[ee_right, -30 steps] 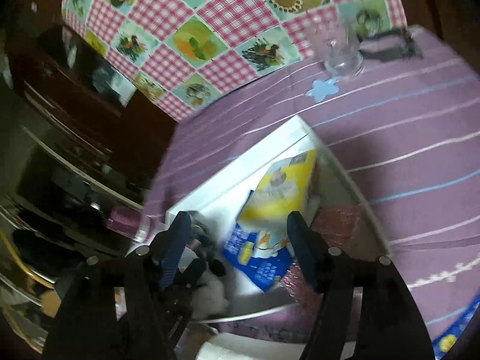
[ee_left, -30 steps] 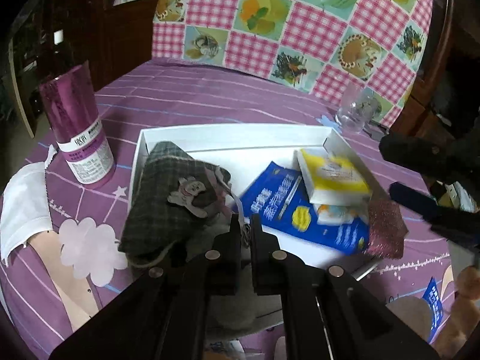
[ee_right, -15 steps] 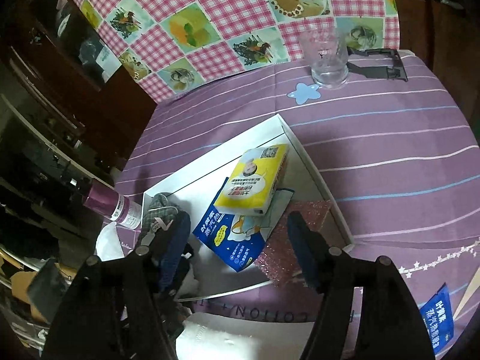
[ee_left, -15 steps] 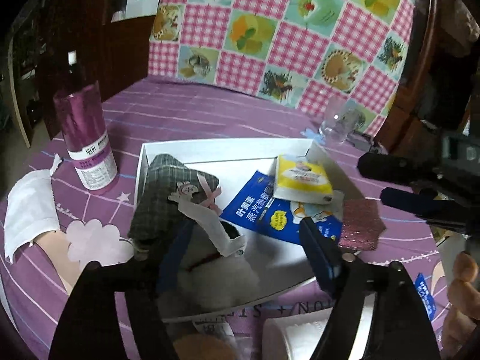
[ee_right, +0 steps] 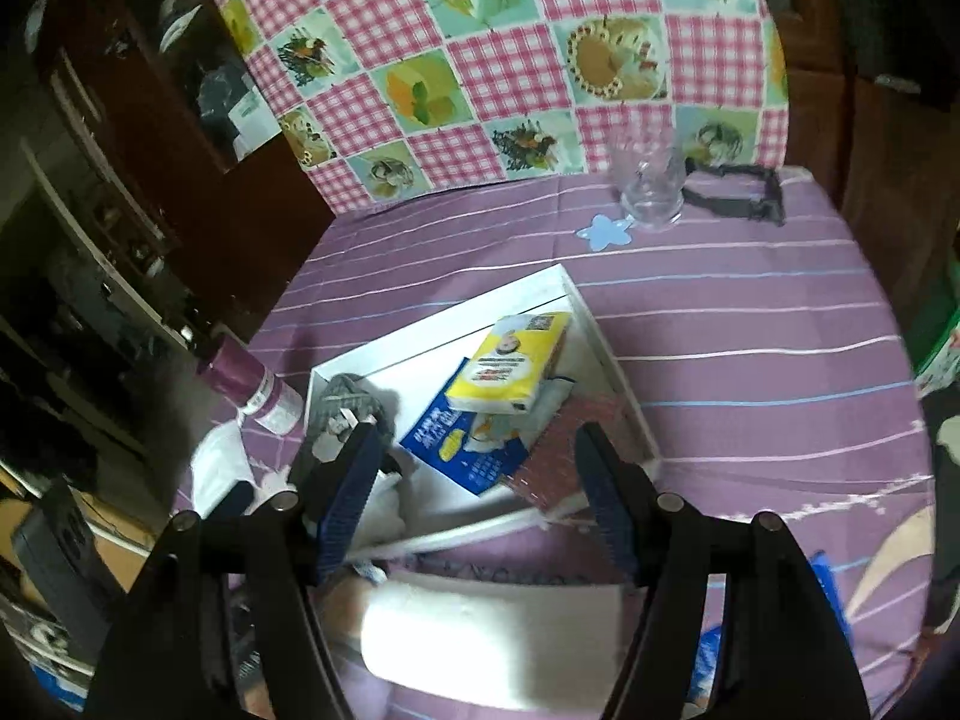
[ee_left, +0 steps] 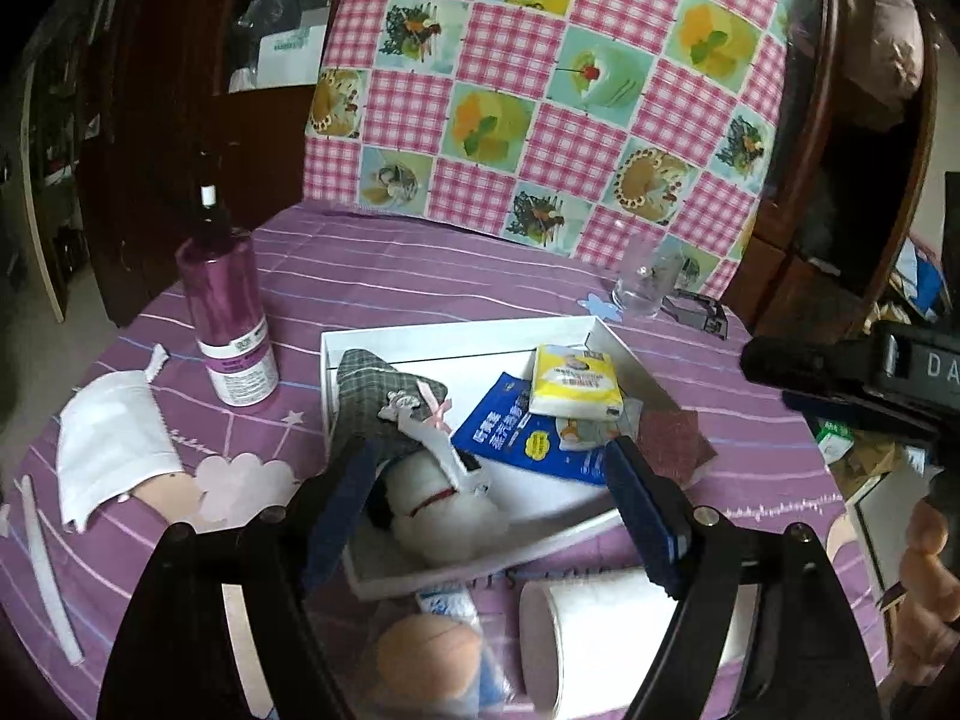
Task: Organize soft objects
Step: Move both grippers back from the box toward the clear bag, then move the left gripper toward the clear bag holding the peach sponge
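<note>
Clutter nearest your lens comes first: low in the left wrist view a white roll (ee_left: pixel 594 630) and a peach plush ball (ee_left: pixel 429 654) lie on the purple cloth, outside the white tray (ee_left: pixel 456 333), so I judge those remain to be sorted. Your left gripper (ee_left: pixel 489 516) has just been opening and stands wide, gripping nothing; the white plush toy (ee_left: pixel 444 510) shows between its fingers, resting in the tray's near corner. Beyond it, a grey checked pouch (ee_left: pixel 372 402), blue packet (ee_left: pixel 516 432), yellow tissue pack (ee_left: pixel 573 384) and glittery sponge (ee_left: pixel 675 435) are already in. Your right gripper (ee_right: pixel 474 495) hovers agape, empty, above the tray's near edge.
</note>
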The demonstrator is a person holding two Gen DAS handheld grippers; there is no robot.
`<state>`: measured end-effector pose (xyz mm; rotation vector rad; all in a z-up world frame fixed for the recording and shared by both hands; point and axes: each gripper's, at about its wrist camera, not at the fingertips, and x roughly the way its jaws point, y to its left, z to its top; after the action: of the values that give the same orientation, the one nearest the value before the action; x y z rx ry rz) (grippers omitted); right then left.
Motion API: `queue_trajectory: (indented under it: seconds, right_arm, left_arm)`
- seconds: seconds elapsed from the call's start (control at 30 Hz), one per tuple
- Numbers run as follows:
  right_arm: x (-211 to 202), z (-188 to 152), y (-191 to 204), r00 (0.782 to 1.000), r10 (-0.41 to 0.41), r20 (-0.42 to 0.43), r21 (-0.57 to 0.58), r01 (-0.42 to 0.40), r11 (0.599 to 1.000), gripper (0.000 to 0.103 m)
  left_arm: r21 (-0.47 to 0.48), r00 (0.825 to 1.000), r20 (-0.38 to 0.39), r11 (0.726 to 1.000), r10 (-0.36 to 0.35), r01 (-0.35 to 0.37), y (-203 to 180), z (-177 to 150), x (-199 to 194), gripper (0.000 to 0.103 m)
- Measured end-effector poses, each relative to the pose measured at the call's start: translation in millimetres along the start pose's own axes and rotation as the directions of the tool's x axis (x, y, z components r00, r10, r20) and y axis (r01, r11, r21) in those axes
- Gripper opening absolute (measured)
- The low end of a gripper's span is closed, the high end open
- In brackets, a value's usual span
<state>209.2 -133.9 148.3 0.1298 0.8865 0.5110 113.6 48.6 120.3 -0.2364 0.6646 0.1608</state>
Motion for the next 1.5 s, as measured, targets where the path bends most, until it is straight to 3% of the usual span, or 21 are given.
queue_trajectory:
  seconds: [0.17,0.43,0.73,0.9,1.0,1.13,1.5]
  right_arm:
    - [-23.3,-35.6,-6.4,0.998,-0.056,0.015,-0.074,0.057,0.996,0.068]
    - [-51.6,-122.9,-45.1,0.981,-0.191,0.041,-0.127,0.194,0.973,0.068]
    - [-49.8,-189.6,-81.2,0.967,-0.251,-0.041,-0.091,0.247,0.965,0.068]
    - [-37.8,-199.2,-75.2,0.962,-0.264,-0.071,-0.134,0.253,0.958,0.068]
    - [-34.1,-203.6,-67.6,0.947,-0.319,-0.034,-0.174,0.309,0.935,0.081]
    - [-31.6,-200.2,-80.1,0.941,-0.332,-0.072,-0.110,0.323,0.940,0.103]
    - [-33.8,-199.2,-79.1,0.939,-0.336,-0.073,-0.112,0.328,0.938,0.103]
  left_arm:
    - [0.050,1.000,0.009,0.999,-0.002,0.002,1.1,-21.9,-24.2,0.079]
    - [0.076,0.998,-0.065,0.997,-0.006,0.011,17.6,-76.3,-47.9,0.079]
    - [0.079,0.995,-0.100,0.997,0.013,-0.005,25.1,-118.4,-52.0,0.079]
    - [0.100,0.990,-0.139,0.995,0.012,0.002,19.7,-127.5,-41.0,0.079]
    - [0.143,0.986,-0.163,0.990,0.033,-0.010,12.6,-133.6,-35.2,0.079]
    - [0.169,0.982,-0.185,0.986,0.040,-0.008,8.3,-137.8,-31.1,0.079]
    - [0.136,0.971,-0.239,0.991,0.028,0.004,14.8,-140.0,-20.8,0.079]
